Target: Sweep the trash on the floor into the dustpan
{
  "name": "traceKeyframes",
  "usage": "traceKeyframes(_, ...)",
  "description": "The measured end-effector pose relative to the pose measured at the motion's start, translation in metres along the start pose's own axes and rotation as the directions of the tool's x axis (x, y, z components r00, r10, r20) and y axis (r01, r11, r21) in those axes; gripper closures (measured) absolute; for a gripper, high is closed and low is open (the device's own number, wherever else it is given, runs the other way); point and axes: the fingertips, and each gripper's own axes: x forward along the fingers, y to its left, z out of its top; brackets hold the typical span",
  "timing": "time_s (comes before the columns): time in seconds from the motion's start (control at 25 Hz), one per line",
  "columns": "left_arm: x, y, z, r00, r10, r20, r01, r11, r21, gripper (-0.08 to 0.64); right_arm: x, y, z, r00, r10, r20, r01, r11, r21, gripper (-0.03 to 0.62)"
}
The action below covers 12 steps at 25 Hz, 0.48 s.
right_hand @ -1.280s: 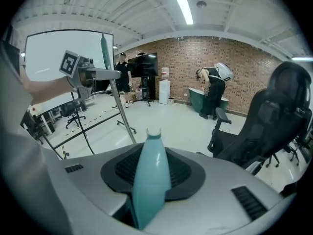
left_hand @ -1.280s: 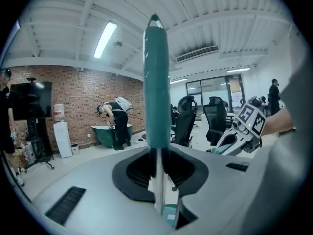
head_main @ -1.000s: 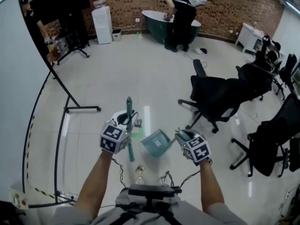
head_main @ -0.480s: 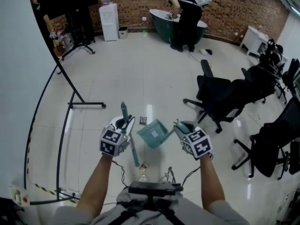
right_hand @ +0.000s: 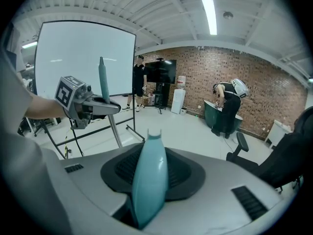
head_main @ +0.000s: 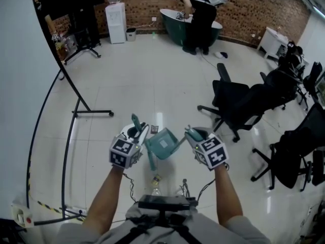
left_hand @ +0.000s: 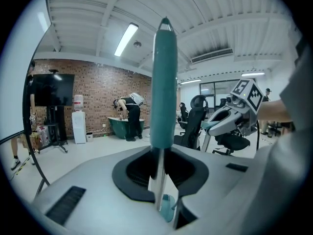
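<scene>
In the head view my left gripper [head_main: 136, 132] is shut on a broom's teal handle [head_main: 135, 121]; the shaft slants down to the right beneath it. My right gripper [head_main: 192, 134] is shut on the handle of a teal dustpan [head_main: 162, 144], which hangs tilted above the floor and close beside the broom shaft. A small dark scrap [head_main: 154, 130] lies on the white floor just beyond the pan, and a pale bit of trash [head_main: 155, 179] lies near my feet. The left gripper view shows the broom handle [left_hand: 164, 82] upright between the jaws. The right gripper view shows the dustpan handle [right_hand: 149, 180] in its slot.
Black office chairs [head_main: 238, 103] stand to the right. A black stand's leg [head_main: 94, 113] and a large white screen [head_main: 15, 85] are to the left. Far back, a person [head_main: 198, 9] bends over a green tub, beside a water dispenser [head_main: 116, 22]. Cables trail by my feet.
The dustpan has risen, tilted and moved left towards the broom. The broom's lower end has swung right, so its shaft now slants. Both grips are unchanged.
</scene>
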Motion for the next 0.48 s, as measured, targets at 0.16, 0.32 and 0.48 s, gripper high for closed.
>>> traceKeyframes(0.16, 0.0, 0.003, 0.0, 1.0, -0.004, -0.008, 0.004, 1.0, 0.012, 0.503, 0.0, 0.003, 0.0, 1.0, -0.003, -0.008, 0.003, 1.0, 0.0, 0.479)
traceKeyframes(0.32, -0.003, 0.008, -0.001, 1.0, -0.005, -0.01, 0.005, 1.0, 0.008, 0.503, 0.0, 0.008, 0.004, 1.0, -0.003, -0.006, 0.003, 1.0, -0.001, 0.479)
traceKeyframes(0.48, -0.007, 0.01, -0.005, 1.0, -0.005, -0.014, 0.005, 1.0, 0.005, 0.503, 0.0, 0.011, 0.001, 1.0, -0.005, -0.012, 0.005, 1.0, 0.003, 0.479)
